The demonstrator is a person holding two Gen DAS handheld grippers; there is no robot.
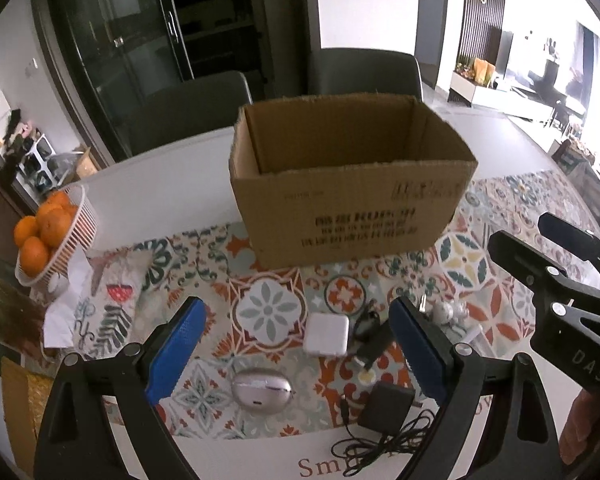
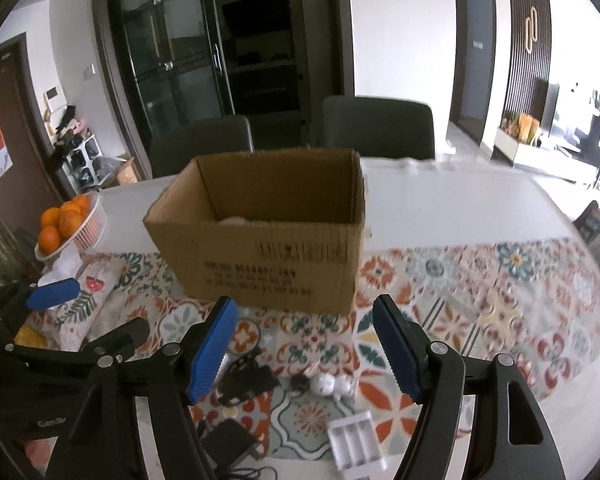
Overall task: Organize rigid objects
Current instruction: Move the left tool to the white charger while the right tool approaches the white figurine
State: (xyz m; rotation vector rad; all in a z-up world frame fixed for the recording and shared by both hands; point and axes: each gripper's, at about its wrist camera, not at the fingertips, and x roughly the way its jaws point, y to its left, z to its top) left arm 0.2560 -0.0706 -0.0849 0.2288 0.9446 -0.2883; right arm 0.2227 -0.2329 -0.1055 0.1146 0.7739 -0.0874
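**On the patterned mat, both grippers open above the small things**

On the table (image 1: 188,168) we saw an open cardboard box (image 1: 348,200) standing at the far edge of a patterned mat (image 1: 268,312), with something pale lying on its floor in the right wrist view. Nearer to us, small things lay loose on the mat: a white charger cube (image 1: 327,334), a pinkish oval case (image 1: 262,390), a black adapter (image 1: 386,408) with its tangled cord, a black plug (image 1: 370,340) and a white battery holder (image 2: 356,444). Our left gripper (image 1: 296,352) hung over the cube and the oval case with its blue fingers (image 1: 178,344) spread wide and nothing between them. Our right gripper (image 2: 304,350) stood with its jaws partly apart over a small white ball-shaped piece (image 2: 324,385), gripping nothing. A white basket (image 1: 82,224) of oranges (image 1: 46,226) sat at the left, well apart from the box.
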